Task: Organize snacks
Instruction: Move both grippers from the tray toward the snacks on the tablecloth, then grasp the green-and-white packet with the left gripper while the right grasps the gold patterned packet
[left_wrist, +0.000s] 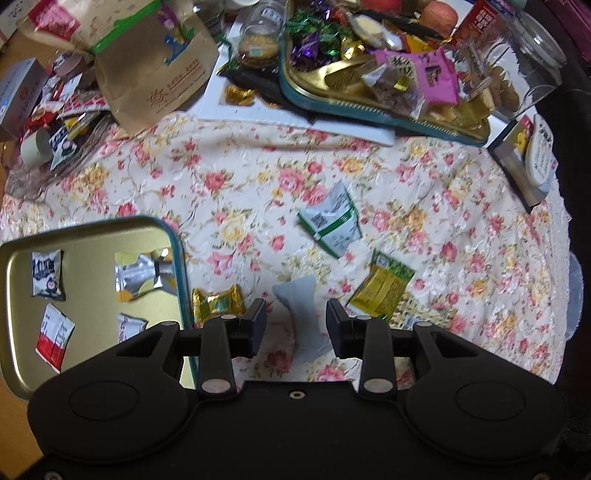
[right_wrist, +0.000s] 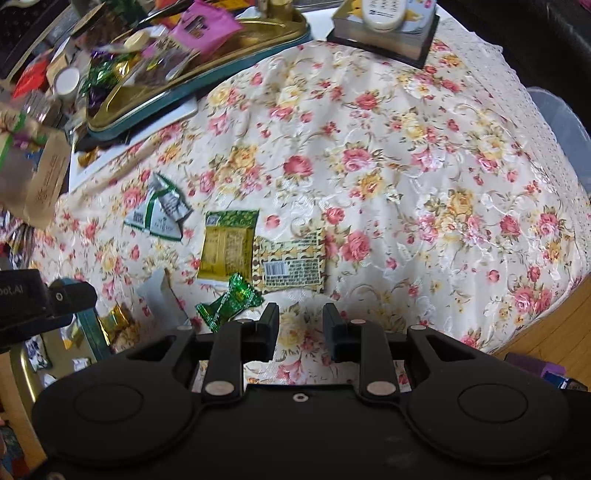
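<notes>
On the floral tablecloth (left_wrist: 258, 177), left to right: gold tin lid (left_wrist: 22, 369) with four small packets inside, gold-wrapped candy (left_wrist: 218, 302) just beside its rim, white packet (left_wrist: 301, 306) lying below and between the left gripper (left_wrist: 296, 325) fingers, not pinched. Left gripper wide open, holding nothing. Further right, white-green packet (left_wrist: 330, 225) and yellow-green packet (left_wrist: 382, 286). Right wrist view: green candy (right_wrist: 231, 301) just left of the right gripper (right_wrist: 300, 330); patterned barcode packet (right_wrist: 290, 260) ahead. Right gripper jaws narrow, apart, empty, above bare cloth.
</notes>
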